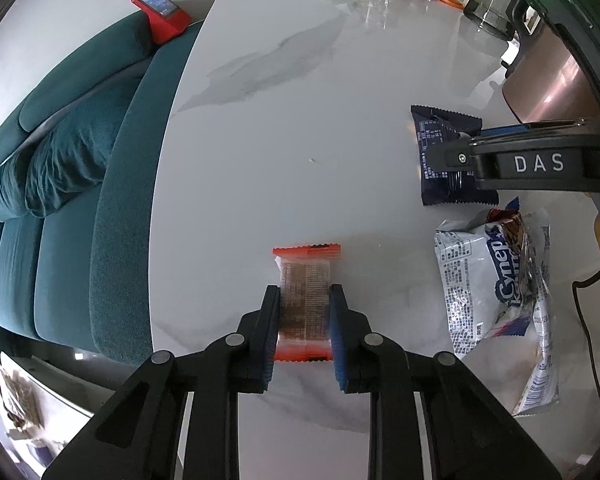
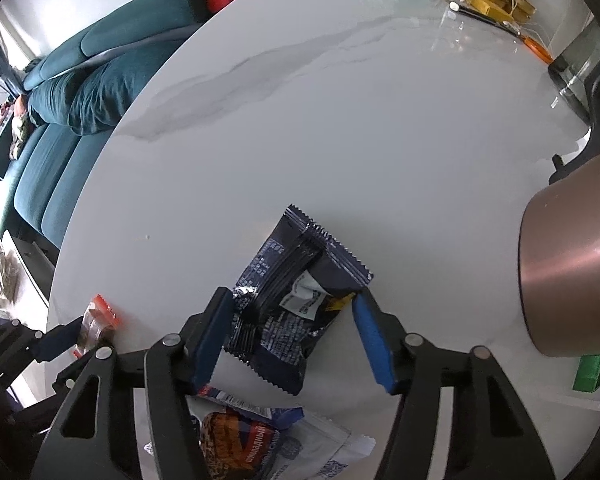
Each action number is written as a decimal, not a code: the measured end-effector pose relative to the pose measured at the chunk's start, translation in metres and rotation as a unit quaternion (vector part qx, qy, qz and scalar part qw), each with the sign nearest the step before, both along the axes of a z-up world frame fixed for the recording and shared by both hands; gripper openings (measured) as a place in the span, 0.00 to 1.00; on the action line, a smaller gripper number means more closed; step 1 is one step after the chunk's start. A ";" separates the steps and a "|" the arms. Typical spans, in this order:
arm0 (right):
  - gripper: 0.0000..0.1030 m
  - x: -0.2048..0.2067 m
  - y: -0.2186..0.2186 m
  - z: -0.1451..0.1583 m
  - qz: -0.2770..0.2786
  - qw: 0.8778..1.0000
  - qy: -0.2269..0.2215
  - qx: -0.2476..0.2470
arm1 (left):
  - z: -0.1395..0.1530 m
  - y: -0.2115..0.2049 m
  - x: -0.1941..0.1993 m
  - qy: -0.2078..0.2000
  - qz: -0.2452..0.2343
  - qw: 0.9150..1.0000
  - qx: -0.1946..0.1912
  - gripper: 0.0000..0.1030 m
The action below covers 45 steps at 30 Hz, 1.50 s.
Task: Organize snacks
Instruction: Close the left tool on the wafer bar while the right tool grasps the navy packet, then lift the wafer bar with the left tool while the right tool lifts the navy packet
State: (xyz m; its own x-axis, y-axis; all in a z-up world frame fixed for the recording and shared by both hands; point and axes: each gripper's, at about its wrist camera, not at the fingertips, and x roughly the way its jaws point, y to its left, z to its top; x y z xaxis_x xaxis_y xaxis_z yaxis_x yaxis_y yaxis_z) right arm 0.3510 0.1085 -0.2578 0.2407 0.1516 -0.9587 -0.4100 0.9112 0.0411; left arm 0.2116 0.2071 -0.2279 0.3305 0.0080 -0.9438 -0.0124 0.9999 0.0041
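Copper-toned canister (image 2: 572, 280) at right edge, contents hidden. Left gripper (image 1: 305, 320) clenched on orange-ended snack pack (image 1: 306, 280), lower centre. Right gripper (image 2: 292, 336), steeply downward, straddles dark blue packet (image 2: 296, 304) on worktop (image 2: 340, 120), pads not pressing.

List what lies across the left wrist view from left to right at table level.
Teal fabric sofa → orange-ended clear snack packet pinched in the left gripper → dark navy foil snack packet → white printed plastic snack bag.
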 end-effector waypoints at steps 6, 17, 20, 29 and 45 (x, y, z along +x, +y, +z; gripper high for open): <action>0.58 -0.001 0.002 0.005 0.004 1.000 -0.008 0.000 | 0.001 0.000 0.001 0.003 -0.002 1.000 -0.001 0.19; 0.50 -0.007 -0.002 0.009 0.014 1.000 -0.009 0.001 | 0.000 0.000 0.003 0.005 0.002 1.000 -0.002 0.19; 0.50 -0.006 -0.002 0.012 0.015 1.000 -0.010 0.003 | 0.001 -0.001 0.003 0.005 0.004 1.000 -0.003 0.19; 0.49 -0.013 -0.018 0.034 0.002 0.999 -0.031 0.029 | 0.015 0.005 0.000 -0.012 0.013 1.000 -0.007 0.19; 0.38 -0.064 -0.095 0.071 -0.047 0.995 -0.055 0.063 | 0.056 -0.044 -0.014 -0.056 -0.032 0.998 0.000 0.19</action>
State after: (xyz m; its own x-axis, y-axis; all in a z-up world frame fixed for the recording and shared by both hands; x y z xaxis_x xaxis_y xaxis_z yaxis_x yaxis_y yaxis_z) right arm 0.2874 0.0135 -0.1869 0.3627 0.2407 -0.9003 -0.3309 0.9364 0.1170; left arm 0.1975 0.1629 -0.1717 0.4346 -0.0155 -0.9005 0.0503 0.9987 0.0071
